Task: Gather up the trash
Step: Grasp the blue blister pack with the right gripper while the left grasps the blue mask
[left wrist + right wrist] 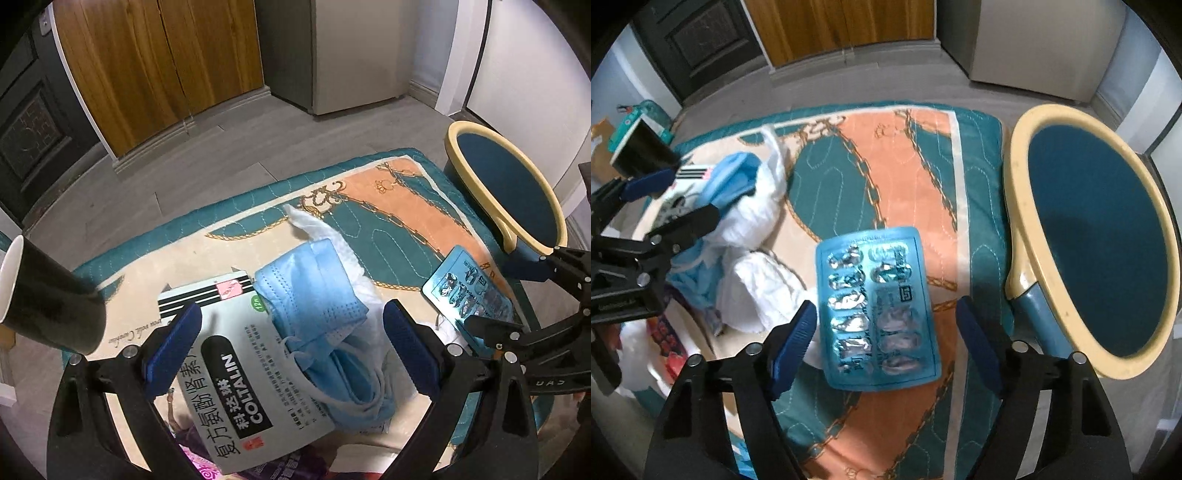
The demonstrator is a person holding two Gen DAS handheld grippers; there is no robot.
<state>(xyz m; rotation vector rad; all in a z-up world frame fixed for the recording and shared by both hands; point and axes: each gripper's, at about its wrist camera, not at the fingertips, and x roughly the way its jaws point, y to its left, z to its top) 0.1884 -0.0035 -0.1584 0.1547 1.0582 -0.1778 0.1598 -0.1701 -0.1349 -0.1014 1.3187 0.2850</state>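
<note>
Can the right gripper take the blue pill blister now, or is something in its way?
Probably yes. The right gripper is open, the pill blister lies between its fingers on the quilt, and nothing covers it. The tissue is beside it.

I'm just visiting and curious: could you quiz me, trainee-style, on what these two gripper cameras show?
1. True or false: the right gripper is clamped on the blue foil blister pack.
2. What lies on the grey-white COLTALIN medicine box between the left gripper's fingers?
3. The round blue bin with cream rim stands: A) on the quilted mat, B) beside it.

Key: 1 false, it is open; 2 a light-blue face mask; 3 B.
</note>
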